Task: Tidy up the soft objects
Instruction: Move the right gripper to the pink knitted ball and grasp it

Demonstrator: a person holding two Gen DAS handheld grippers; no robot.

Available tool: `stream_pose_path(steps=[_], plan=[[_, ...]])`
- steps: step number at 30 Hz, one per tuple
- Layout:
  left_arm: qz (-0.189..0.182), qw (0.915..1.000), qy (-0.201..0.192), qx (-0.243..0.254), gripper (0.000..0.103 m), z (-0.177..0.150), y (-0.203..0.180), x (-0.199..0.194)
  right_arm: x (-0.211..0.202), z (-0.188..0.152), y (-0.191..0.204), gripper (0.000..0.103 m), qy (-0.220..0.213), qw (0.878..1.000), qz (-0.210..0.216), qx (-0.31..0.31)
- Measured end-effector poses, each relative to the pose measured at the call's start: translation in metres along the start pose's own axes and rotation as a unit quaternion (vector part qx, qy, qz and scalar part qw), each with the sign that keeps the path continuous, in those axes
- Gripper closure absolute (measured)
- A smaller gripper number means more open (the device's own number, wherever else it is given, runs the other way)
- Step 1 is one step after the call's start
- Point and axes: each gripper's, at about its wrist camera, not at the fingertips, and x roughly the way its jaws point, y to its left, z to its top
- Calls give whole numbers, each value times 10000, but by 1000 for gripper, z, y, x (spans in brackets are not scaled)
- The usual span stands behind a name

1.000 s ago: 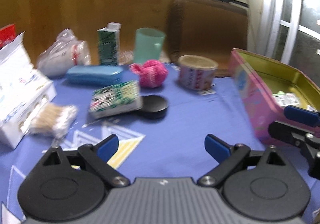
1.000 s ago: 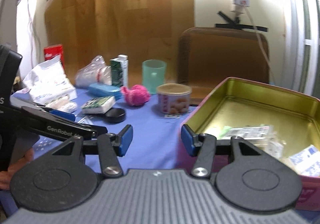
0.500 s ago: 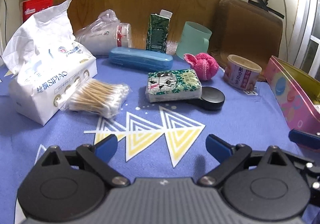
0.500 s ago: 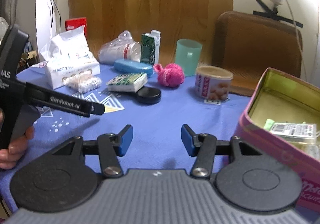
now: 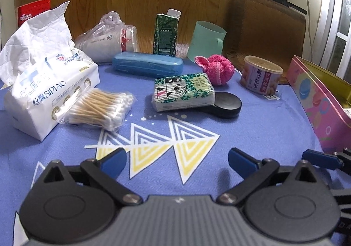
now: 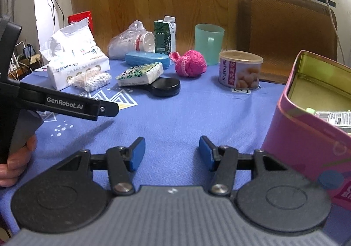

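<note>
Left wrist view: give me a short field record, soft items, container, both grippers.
left gripper: open, empty, above the cloth
right gripper: open, empty, beside the tin
tin: pink, open, at right; packets inside
tissue pack: lying partly on a black disc
pink ball: behind the tissue pack, left of the can
swabs: bagged, against the big tissue bag
cloth: blue, with triangle print
</note>
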Motion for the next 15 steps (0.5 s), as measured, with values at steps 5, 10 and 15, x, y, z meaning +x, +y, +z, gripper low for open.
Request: stream_pose_path(steps=[5,10,15], plan=[[16,10000,31,38,1,1,0,3,-1,0,-3,43,-15,9999,96,90],[30,10000,41,41,1,0,-1,4,-1,0,-5,41,-25,9997,180,174],[24,10000,43,52,1,1,0,5,-2,0,-6,41,-34,9995,224,223]])
